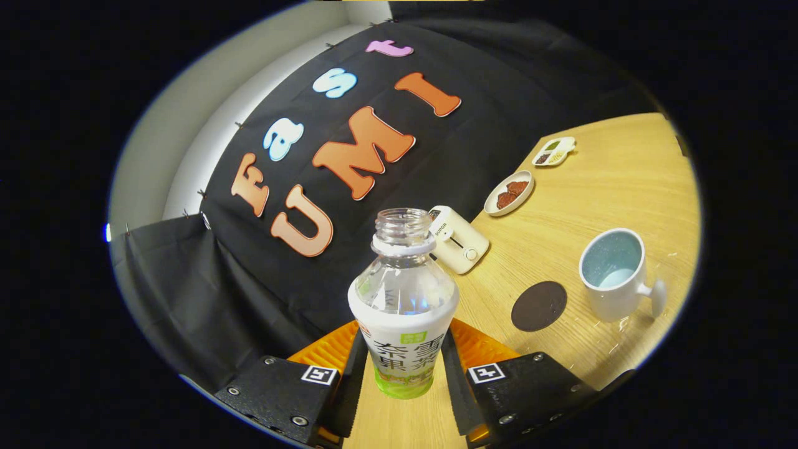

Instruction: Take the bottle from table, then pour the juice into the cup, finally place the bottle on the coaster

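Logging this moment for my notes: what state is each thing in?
Bottle: uncapped, held between the fingers.
Hand-held gripper: shut on the bottle.
Cup: upright on the table, inside looks empty.
Coaster: bare, beside the cup.
Plate: holds brown food.

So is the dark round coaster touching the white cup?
Apart. The gripper view shows a strip of bare table between the coaster and the cup, beyond the fingers shut on the bottle.

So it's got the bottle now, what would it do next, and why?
Probably carry the bottle over to the cup and tip it. The gripper is shut on the open-necked bottle, while the cup stands apart, beyond the coaster, so pouring can't start here.
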Demonstrator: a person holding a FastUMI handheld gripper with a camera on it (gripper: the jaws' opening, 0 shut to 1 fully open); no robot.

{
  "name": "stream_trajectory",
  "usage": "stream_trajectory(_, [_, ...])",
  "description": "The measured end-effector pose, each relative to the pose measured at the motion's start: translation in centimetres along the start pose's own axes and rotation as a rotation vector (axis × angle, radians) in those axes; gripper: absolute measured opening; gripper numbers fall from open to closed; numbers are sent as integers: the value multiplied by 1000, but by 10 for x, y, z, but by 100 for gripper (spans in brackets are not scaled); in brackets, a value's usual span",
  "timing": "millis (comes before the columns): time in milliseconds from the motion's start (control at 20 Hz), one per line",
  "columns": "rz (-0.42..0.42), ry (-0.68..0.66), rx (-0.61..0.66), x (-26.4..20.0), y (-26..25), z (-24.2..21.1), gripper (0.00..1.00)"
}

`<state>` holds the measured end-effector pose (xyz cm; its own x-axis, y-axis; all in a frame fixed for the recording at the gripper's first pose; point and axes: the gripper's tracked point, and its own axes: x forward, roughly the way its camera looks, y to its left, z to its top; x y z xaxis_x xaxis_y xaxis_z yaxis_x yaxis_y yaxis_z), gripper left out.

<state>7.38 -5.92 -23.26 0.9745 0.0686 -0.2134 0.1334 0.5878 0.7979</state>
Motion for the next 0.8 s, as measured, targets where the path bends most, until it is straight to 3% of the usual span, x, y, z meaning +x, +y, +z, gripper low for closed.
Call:
stream_trajectory(150, [33,-11,131,2,0,11,62])
stream_trajectory(800, [59,-47,420,8,-1,24,62])
